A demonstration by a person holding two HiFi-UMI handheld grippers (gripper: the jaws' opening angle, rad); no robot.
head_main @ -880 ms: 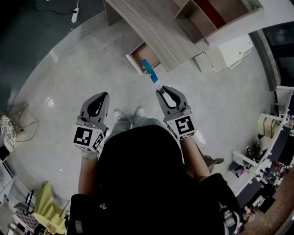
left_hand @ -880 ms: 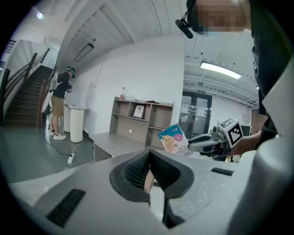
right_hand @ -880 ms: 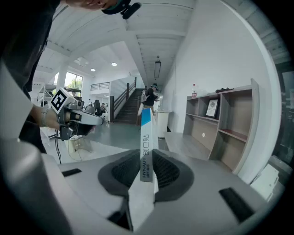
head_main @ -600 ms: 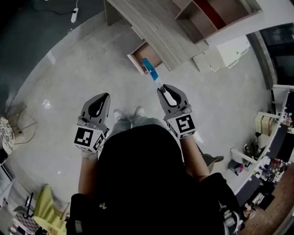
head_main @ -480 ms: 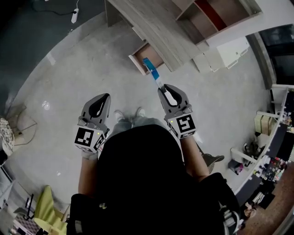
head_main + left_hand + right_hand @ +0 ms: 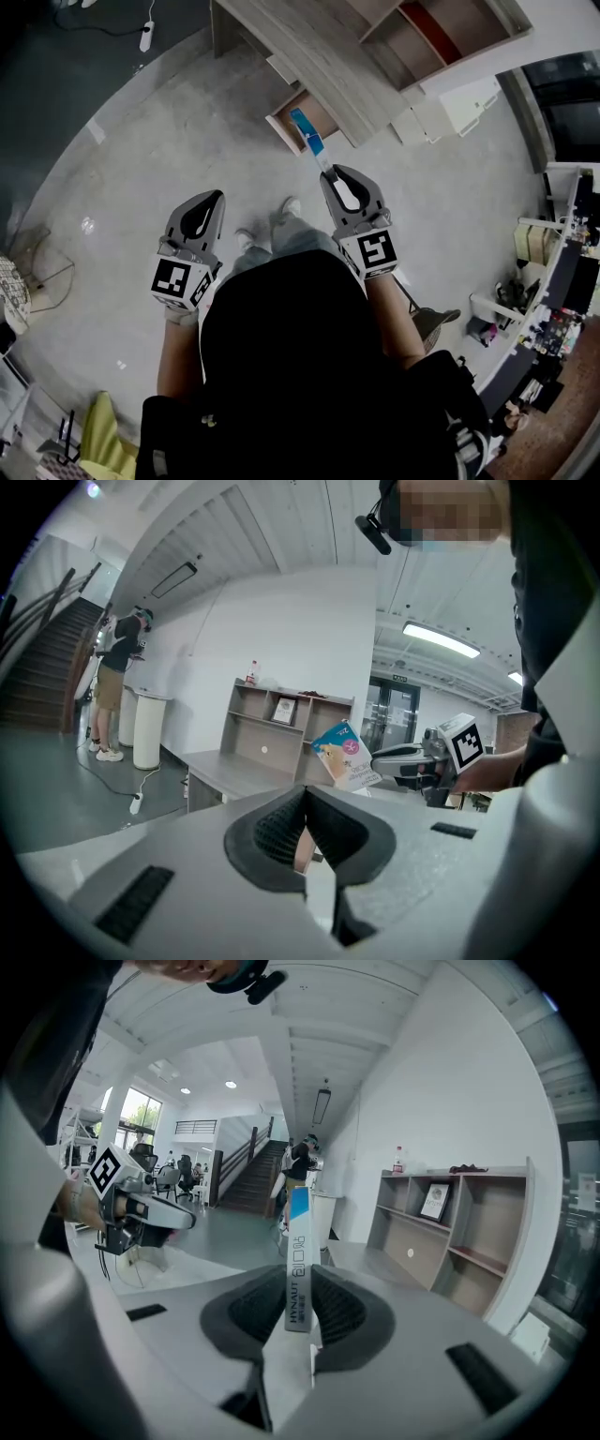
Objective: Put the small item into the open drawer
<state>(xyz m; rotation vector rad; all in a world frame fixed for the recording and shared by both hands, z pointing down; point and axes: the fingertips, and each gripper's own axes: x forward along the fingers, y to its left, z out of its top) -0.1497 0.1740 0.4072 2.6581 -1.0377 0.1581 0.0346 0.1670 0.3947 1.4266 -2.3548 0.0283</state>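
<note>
My right gripper (image 6: 330, 178) is shut on a small flat blue-and-white box (image 6: 307, 141), which sticks out ahead of the jaws. In the head view the box's far end overlaps the front of the open wooden drawer (image 6: 298, 112) under the grey desk (image 6: 319, 66). In the right gripper view the box (image 6: 297, 1265) stands on edge between the ribbed pads. The left gripper view shows the box (image 6: 345, 755) from the side, held by the right gripper (image 6: 380, 758). My left gripper (image 6: 204, 199) hangs to the left at the same height, shut and holding nothing.
An open shelf unit (image 6: 431, 33) stands on the desk beyond the drawer. A white cabinet (image 6: 459, 98) lies to the right, a power strip (image 6: 145, 36) on the floor far left. A person (image 6: 117, 658) stands by a white bin (image 6: 148, 728) near the stairs.
The desk and drawer have drawn a little closer in the head view. The right gripper with the box has edged up toward the drawer. One foot has stepped forward.
</note>
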